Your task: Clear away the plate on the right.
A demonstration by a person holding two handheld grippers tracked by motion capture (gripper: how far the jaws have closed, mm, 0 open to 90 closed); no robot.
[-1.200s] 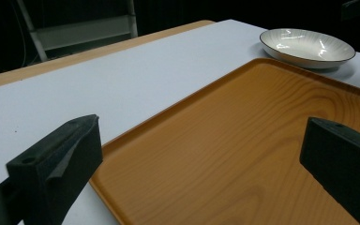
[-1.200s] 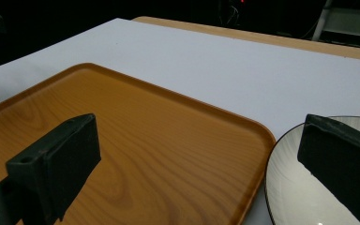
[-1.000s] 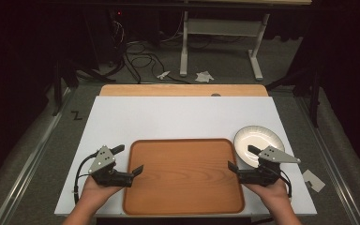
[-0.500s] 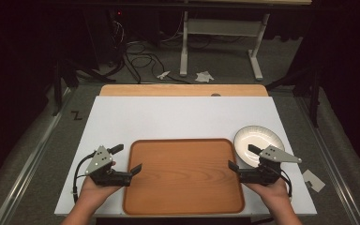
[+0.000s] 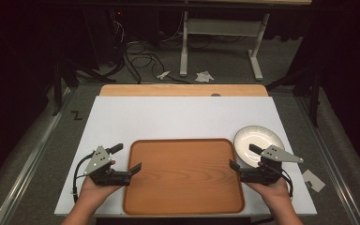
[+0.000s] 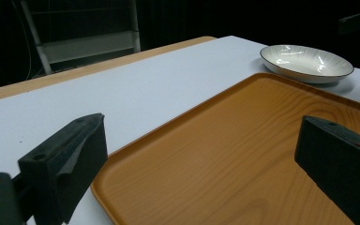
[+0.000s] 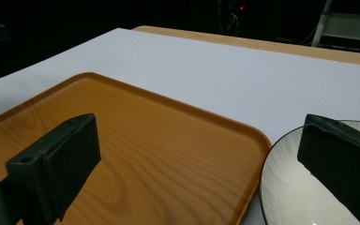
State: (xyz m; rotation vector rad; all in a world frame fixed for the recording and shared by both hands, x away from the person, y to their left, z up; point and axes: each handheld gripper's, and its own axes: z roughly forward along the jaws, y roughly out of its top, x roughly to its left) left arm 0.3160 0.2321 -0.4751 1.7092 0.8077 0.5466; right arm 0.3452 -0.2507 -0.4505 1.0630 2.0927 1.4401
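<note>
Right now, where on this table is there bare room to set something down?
The wooden tray is bare inside. The white tabletop lies bare from the tray's far rim to the wooden strip at the back. It is crowded at the tray's right far corner, where the plate sits beside the right tool; the left tool stands at the tray's left rim.

The far half of the white table (image 5: 178,117) lies open to a reach. Nearer, the wooden tray (image 5: 183,176) spans the middle, and the plate (image 5: 258,140) crowds its right far corner.
</note>
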